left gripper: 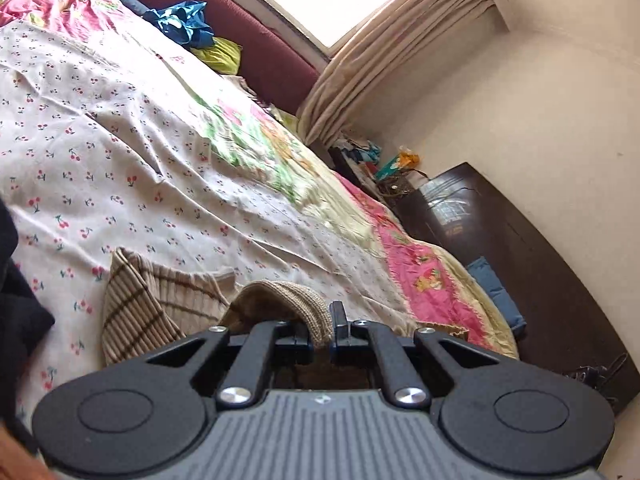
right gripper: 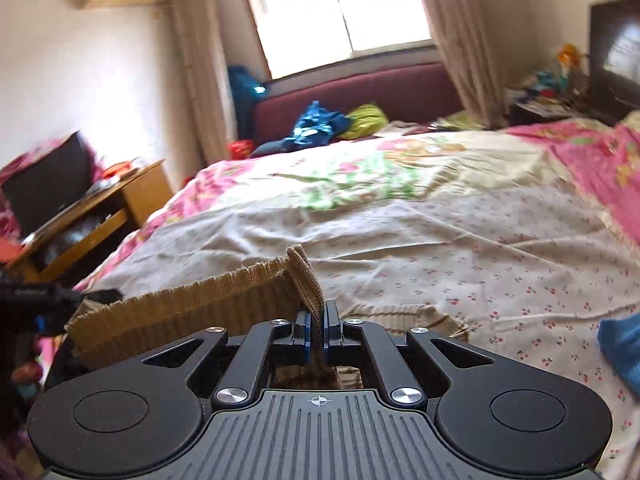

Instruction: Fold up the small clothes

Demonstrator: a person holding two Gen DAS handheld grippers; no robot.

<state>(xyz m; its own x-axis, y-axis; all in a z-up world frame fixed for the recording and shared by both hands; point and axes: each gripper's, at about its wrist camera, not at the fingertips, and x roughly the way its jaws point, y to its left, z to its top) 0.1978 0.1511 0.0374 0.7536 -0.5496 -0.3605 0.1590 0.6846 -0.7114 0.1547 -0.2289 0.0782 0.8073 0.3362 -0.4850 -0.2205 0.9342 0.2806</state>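
Note:
A small tan ribbed knit garment (left gripper: pixel 160 300) with brown stripes lies on the cherry-print bed sheet (left gripper: pixel 140 160). My left gripper (left gripper: pixel 322 330) is shut on a ribbed edge of the garment and holds it just above the sheet. My right gripper (right gripper: pixel 318 328) is shut on another ribbed edge of the same garment (right gripper: pixel 200 304), which stretches taut to the left toward the left gripper (right gripper: pixel 44 300) seen at the frame's left edge. Part of the garment hangs below, hidden by the gripper bodies.
A blue cloth (right gripper: pixel 622 344) lies on the sheet at the right. Blue and yellow-green clothes (right gripper: pixel 332 122) are piled by the maroon headboard (right gripper: pixel 360 92). A wooden desk (right gripper: pixel 92 208) stands left of the bed, a dark cabinet (left gripper: pixel 520 248) at its other side.

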